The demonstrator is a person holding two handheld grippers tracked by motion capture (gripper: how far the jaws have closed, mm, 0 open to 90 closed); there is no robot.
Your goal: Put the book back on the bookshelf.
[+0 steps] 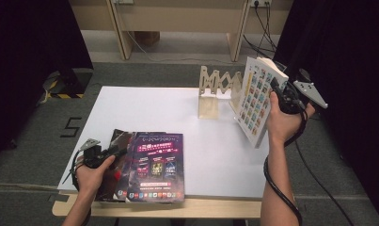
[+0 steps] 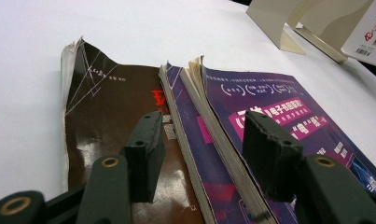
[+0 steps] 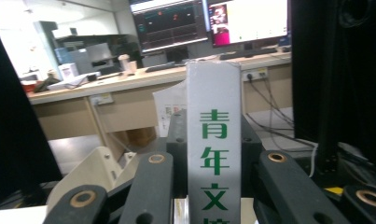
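right hand-held gripper (image 1: pixel 277 92): clenched on spine of white book (image 1: pixel 258 99), raised off table (image 1: pixel 187 120) at 2 o'clock, just beside wooden book rack (image 1: pixel 216 89) | left hand-held gripper (image 1: pixel 113 151): released, jaws astride edge of purple books (image 1: pixel 155 165) lying at 7 o'clock over brown book (image 2: pixel 111 107)

Showing a white desk (image 1: pixel 177 113) with a bare wooden front edge, standing on grey carpet. Lying flat at the lower left of the frame: a brown-covered book (image 1: pixel 115 165), partly overlapped by purple-covered books (image 1: pixel 155 165). Standing at the upper right, well apart from the books: a pale wooden expanding bookstand (image 1: pixel 215 92).
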